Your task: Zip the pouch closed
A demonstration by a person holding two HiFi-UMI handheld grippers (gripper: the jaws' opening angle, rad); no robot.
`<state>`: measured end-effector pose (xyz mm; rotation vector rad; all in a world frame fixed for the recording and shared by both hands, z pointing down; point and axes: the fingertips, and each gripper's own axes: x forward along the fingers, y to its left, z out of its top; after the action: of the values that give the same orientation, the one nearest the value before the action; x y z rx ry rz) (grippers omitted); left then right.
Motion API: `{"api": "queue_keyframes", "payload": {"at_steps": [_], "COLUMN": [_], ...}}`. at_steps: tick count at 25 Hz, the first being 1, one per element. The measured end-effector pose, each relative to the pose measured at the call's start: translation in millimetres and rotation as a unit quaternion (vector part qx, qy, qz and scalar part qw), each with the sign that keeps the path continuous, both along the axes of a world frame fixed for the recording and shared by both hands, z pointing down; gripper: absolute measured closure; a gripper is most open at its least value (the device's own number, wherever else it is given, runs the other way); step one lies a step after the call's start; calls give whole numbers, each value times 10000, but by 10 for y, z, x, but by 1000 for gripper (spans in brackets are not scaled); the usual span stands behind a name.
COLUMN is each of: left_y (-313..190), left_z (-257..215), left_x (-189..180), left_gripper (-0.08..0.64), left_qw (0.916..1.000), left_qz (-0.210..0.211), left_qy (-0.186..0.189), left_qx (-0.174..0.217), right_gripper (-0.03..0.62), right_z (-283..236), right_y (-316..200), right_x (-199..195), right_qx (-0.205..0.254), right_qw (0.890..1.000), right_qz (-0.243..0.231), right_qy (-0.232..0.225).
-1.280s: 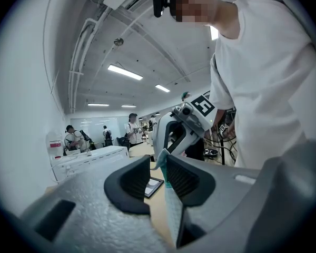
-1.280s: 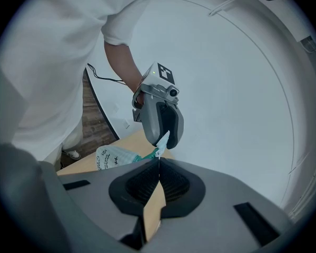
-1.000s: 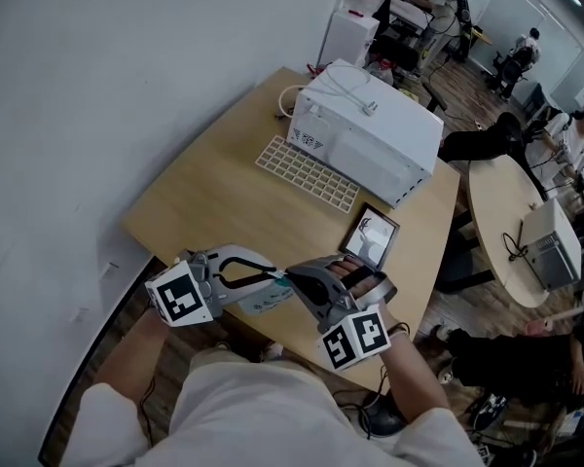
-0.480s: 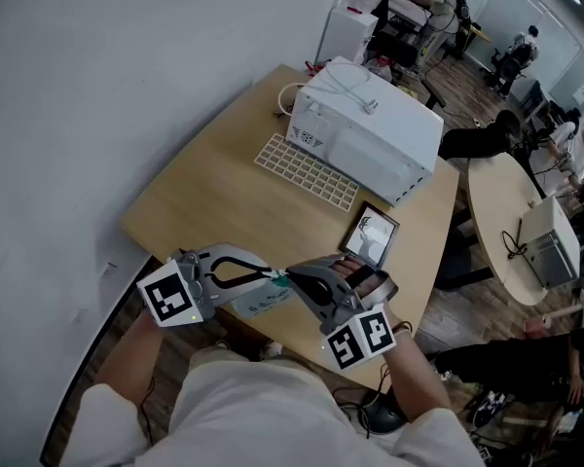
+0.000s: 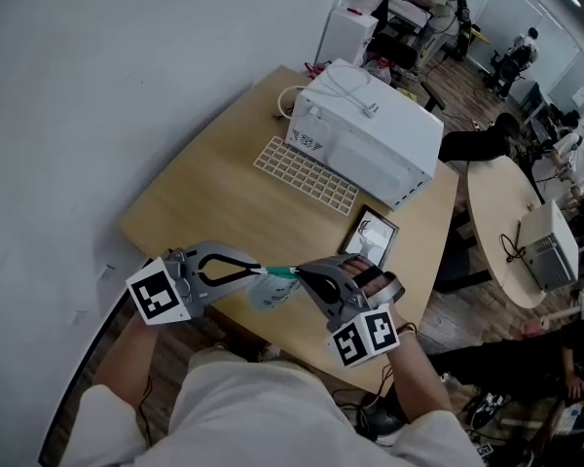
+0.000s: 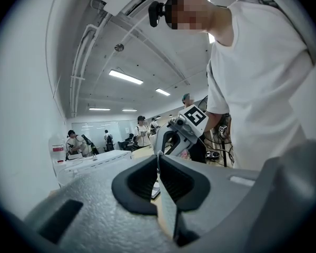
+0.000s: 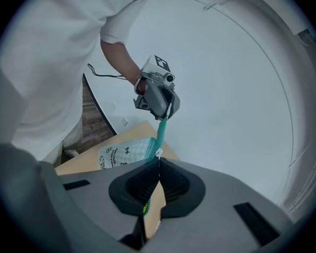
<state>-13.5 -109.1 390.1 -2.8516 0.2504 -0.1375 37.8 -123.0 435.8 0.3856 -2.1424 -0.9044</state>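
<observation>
Clearly, right gripper view, unlike left's, shows L tool (image 7: 164, 118) & R tool (image 7: 159, 161) clamping pouch (image 7: 121, 153) zipper (image 7: 161, 131).

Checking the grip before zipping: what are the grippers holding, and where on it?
The pouch: left gripper pinches the end of its green zipper tape, right gripper is shut on the zipper pull.

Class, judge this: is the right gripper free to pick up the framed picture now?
Probably not: the right gripper is shut on the zip of the pouch, though the framed picture lies uncovered close by.
</observation>
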Motion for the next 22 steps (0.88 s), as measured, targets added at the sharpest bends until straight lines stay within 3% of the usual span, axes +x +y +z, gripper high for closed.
{"api": "queue_keyframes", "payload": {"at_steps": [8, 13, 18, 22], "left_y": [-90, -180, -233, -317], "left_z": [-5, 33, -16, 1], "left_x": [-1, -88, -60, -160], "left_gripper": [537, 537, 537, 537], "left_qw": [10000, 9993, 10000, 9986], "left_qz": [-13, -191, -76, -303], "left_qy": [-43, -14, -8, 90], "left_qx": [-45, -335, -38, -430], "right_gripper": [589, 589, 589, 589], "right_z": [-20, 11, 21, 15], "right_y": [-84, -136, -192, -230], "right_x": [13, 43, 57, 99], "right_qx": [-7, 25, 11, 17], "right_qw": [10000, 10000, 10000, 9999], "right_qz": [-6, 39, 80, 152], "right_qy": [1, 51, 11, 46]}}
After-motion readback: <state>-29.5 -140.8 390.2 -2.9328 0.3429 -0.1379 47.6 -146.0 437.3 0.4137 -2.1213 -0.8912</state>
